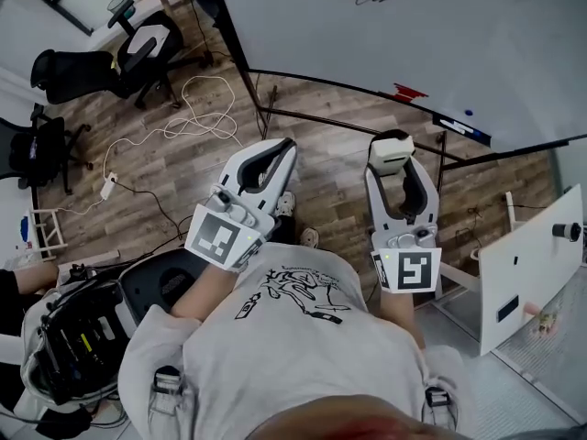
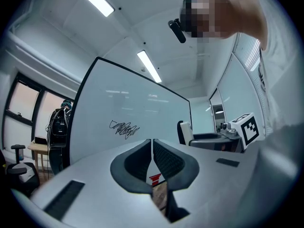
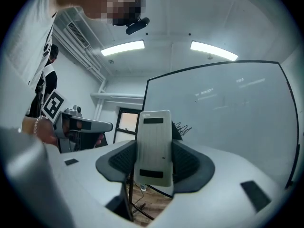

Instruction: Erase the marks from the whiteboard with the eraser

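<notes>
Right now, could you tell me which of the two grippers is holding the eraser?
The right gripper, whose jaws clamp the white eraser upright between them. The left gripper has its jaws together with nothing between them.

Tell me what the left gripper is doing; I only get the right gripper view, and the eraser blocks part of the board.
Observer: The left gripper is shut, jaws together, nothing between them.
Operator: How much writing is on the board?
Observer: The left gripper view shows the whiteboard with one black scribble, no other mark that I can see.
Operator: Anything on its ledge?
Observer: In the head view, a small red object sits on the ledge along the board's lower edge.
</notes>
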Motion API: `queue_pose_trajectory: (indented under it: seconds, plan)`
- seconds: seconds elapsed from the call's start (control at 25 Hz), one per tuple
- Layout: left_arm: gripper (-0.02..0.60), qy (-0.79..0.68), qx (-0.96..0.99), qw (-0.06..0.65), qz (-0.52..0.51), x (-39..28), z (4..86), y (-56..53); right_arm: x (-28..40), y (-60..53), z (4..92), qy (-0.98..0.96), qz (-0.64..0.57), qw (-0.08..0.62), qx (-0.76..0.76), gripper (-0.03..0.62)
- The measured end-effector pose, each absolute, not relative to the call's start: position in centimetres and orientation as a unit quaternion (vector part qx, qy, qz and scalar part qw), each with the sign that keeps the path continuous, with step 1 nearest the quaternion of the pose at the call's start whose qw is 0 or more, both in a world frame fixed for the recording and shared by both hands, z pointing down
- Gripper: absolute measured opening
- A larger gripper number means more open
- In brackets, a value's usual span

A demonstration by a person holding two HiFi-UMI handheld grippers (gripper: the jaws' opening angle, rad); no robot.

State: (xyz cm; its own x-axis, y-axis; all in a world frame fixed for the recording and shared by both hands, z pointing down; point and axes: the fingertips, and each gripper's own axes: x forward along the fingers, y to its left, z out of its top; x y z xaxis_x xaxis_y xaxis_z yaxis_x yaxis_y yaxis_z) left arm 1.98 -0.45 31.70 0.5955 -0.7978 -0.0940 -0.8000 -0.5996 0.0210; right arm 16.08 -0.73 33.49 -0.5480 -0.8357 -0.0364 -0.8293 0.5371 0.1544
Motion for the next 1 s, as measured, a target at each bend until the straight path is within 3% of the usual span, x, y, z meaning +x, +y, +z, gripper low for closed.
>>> queue_pose_trajectory:
  seconds: [1.0]
  plan:
    - [0.029,0.431,-0.901,0.021,0.052,-7.5,31.0,-16.3,6.1,-16.7,31.5,-0.847,-0.126,0.054,0.514,0.233]
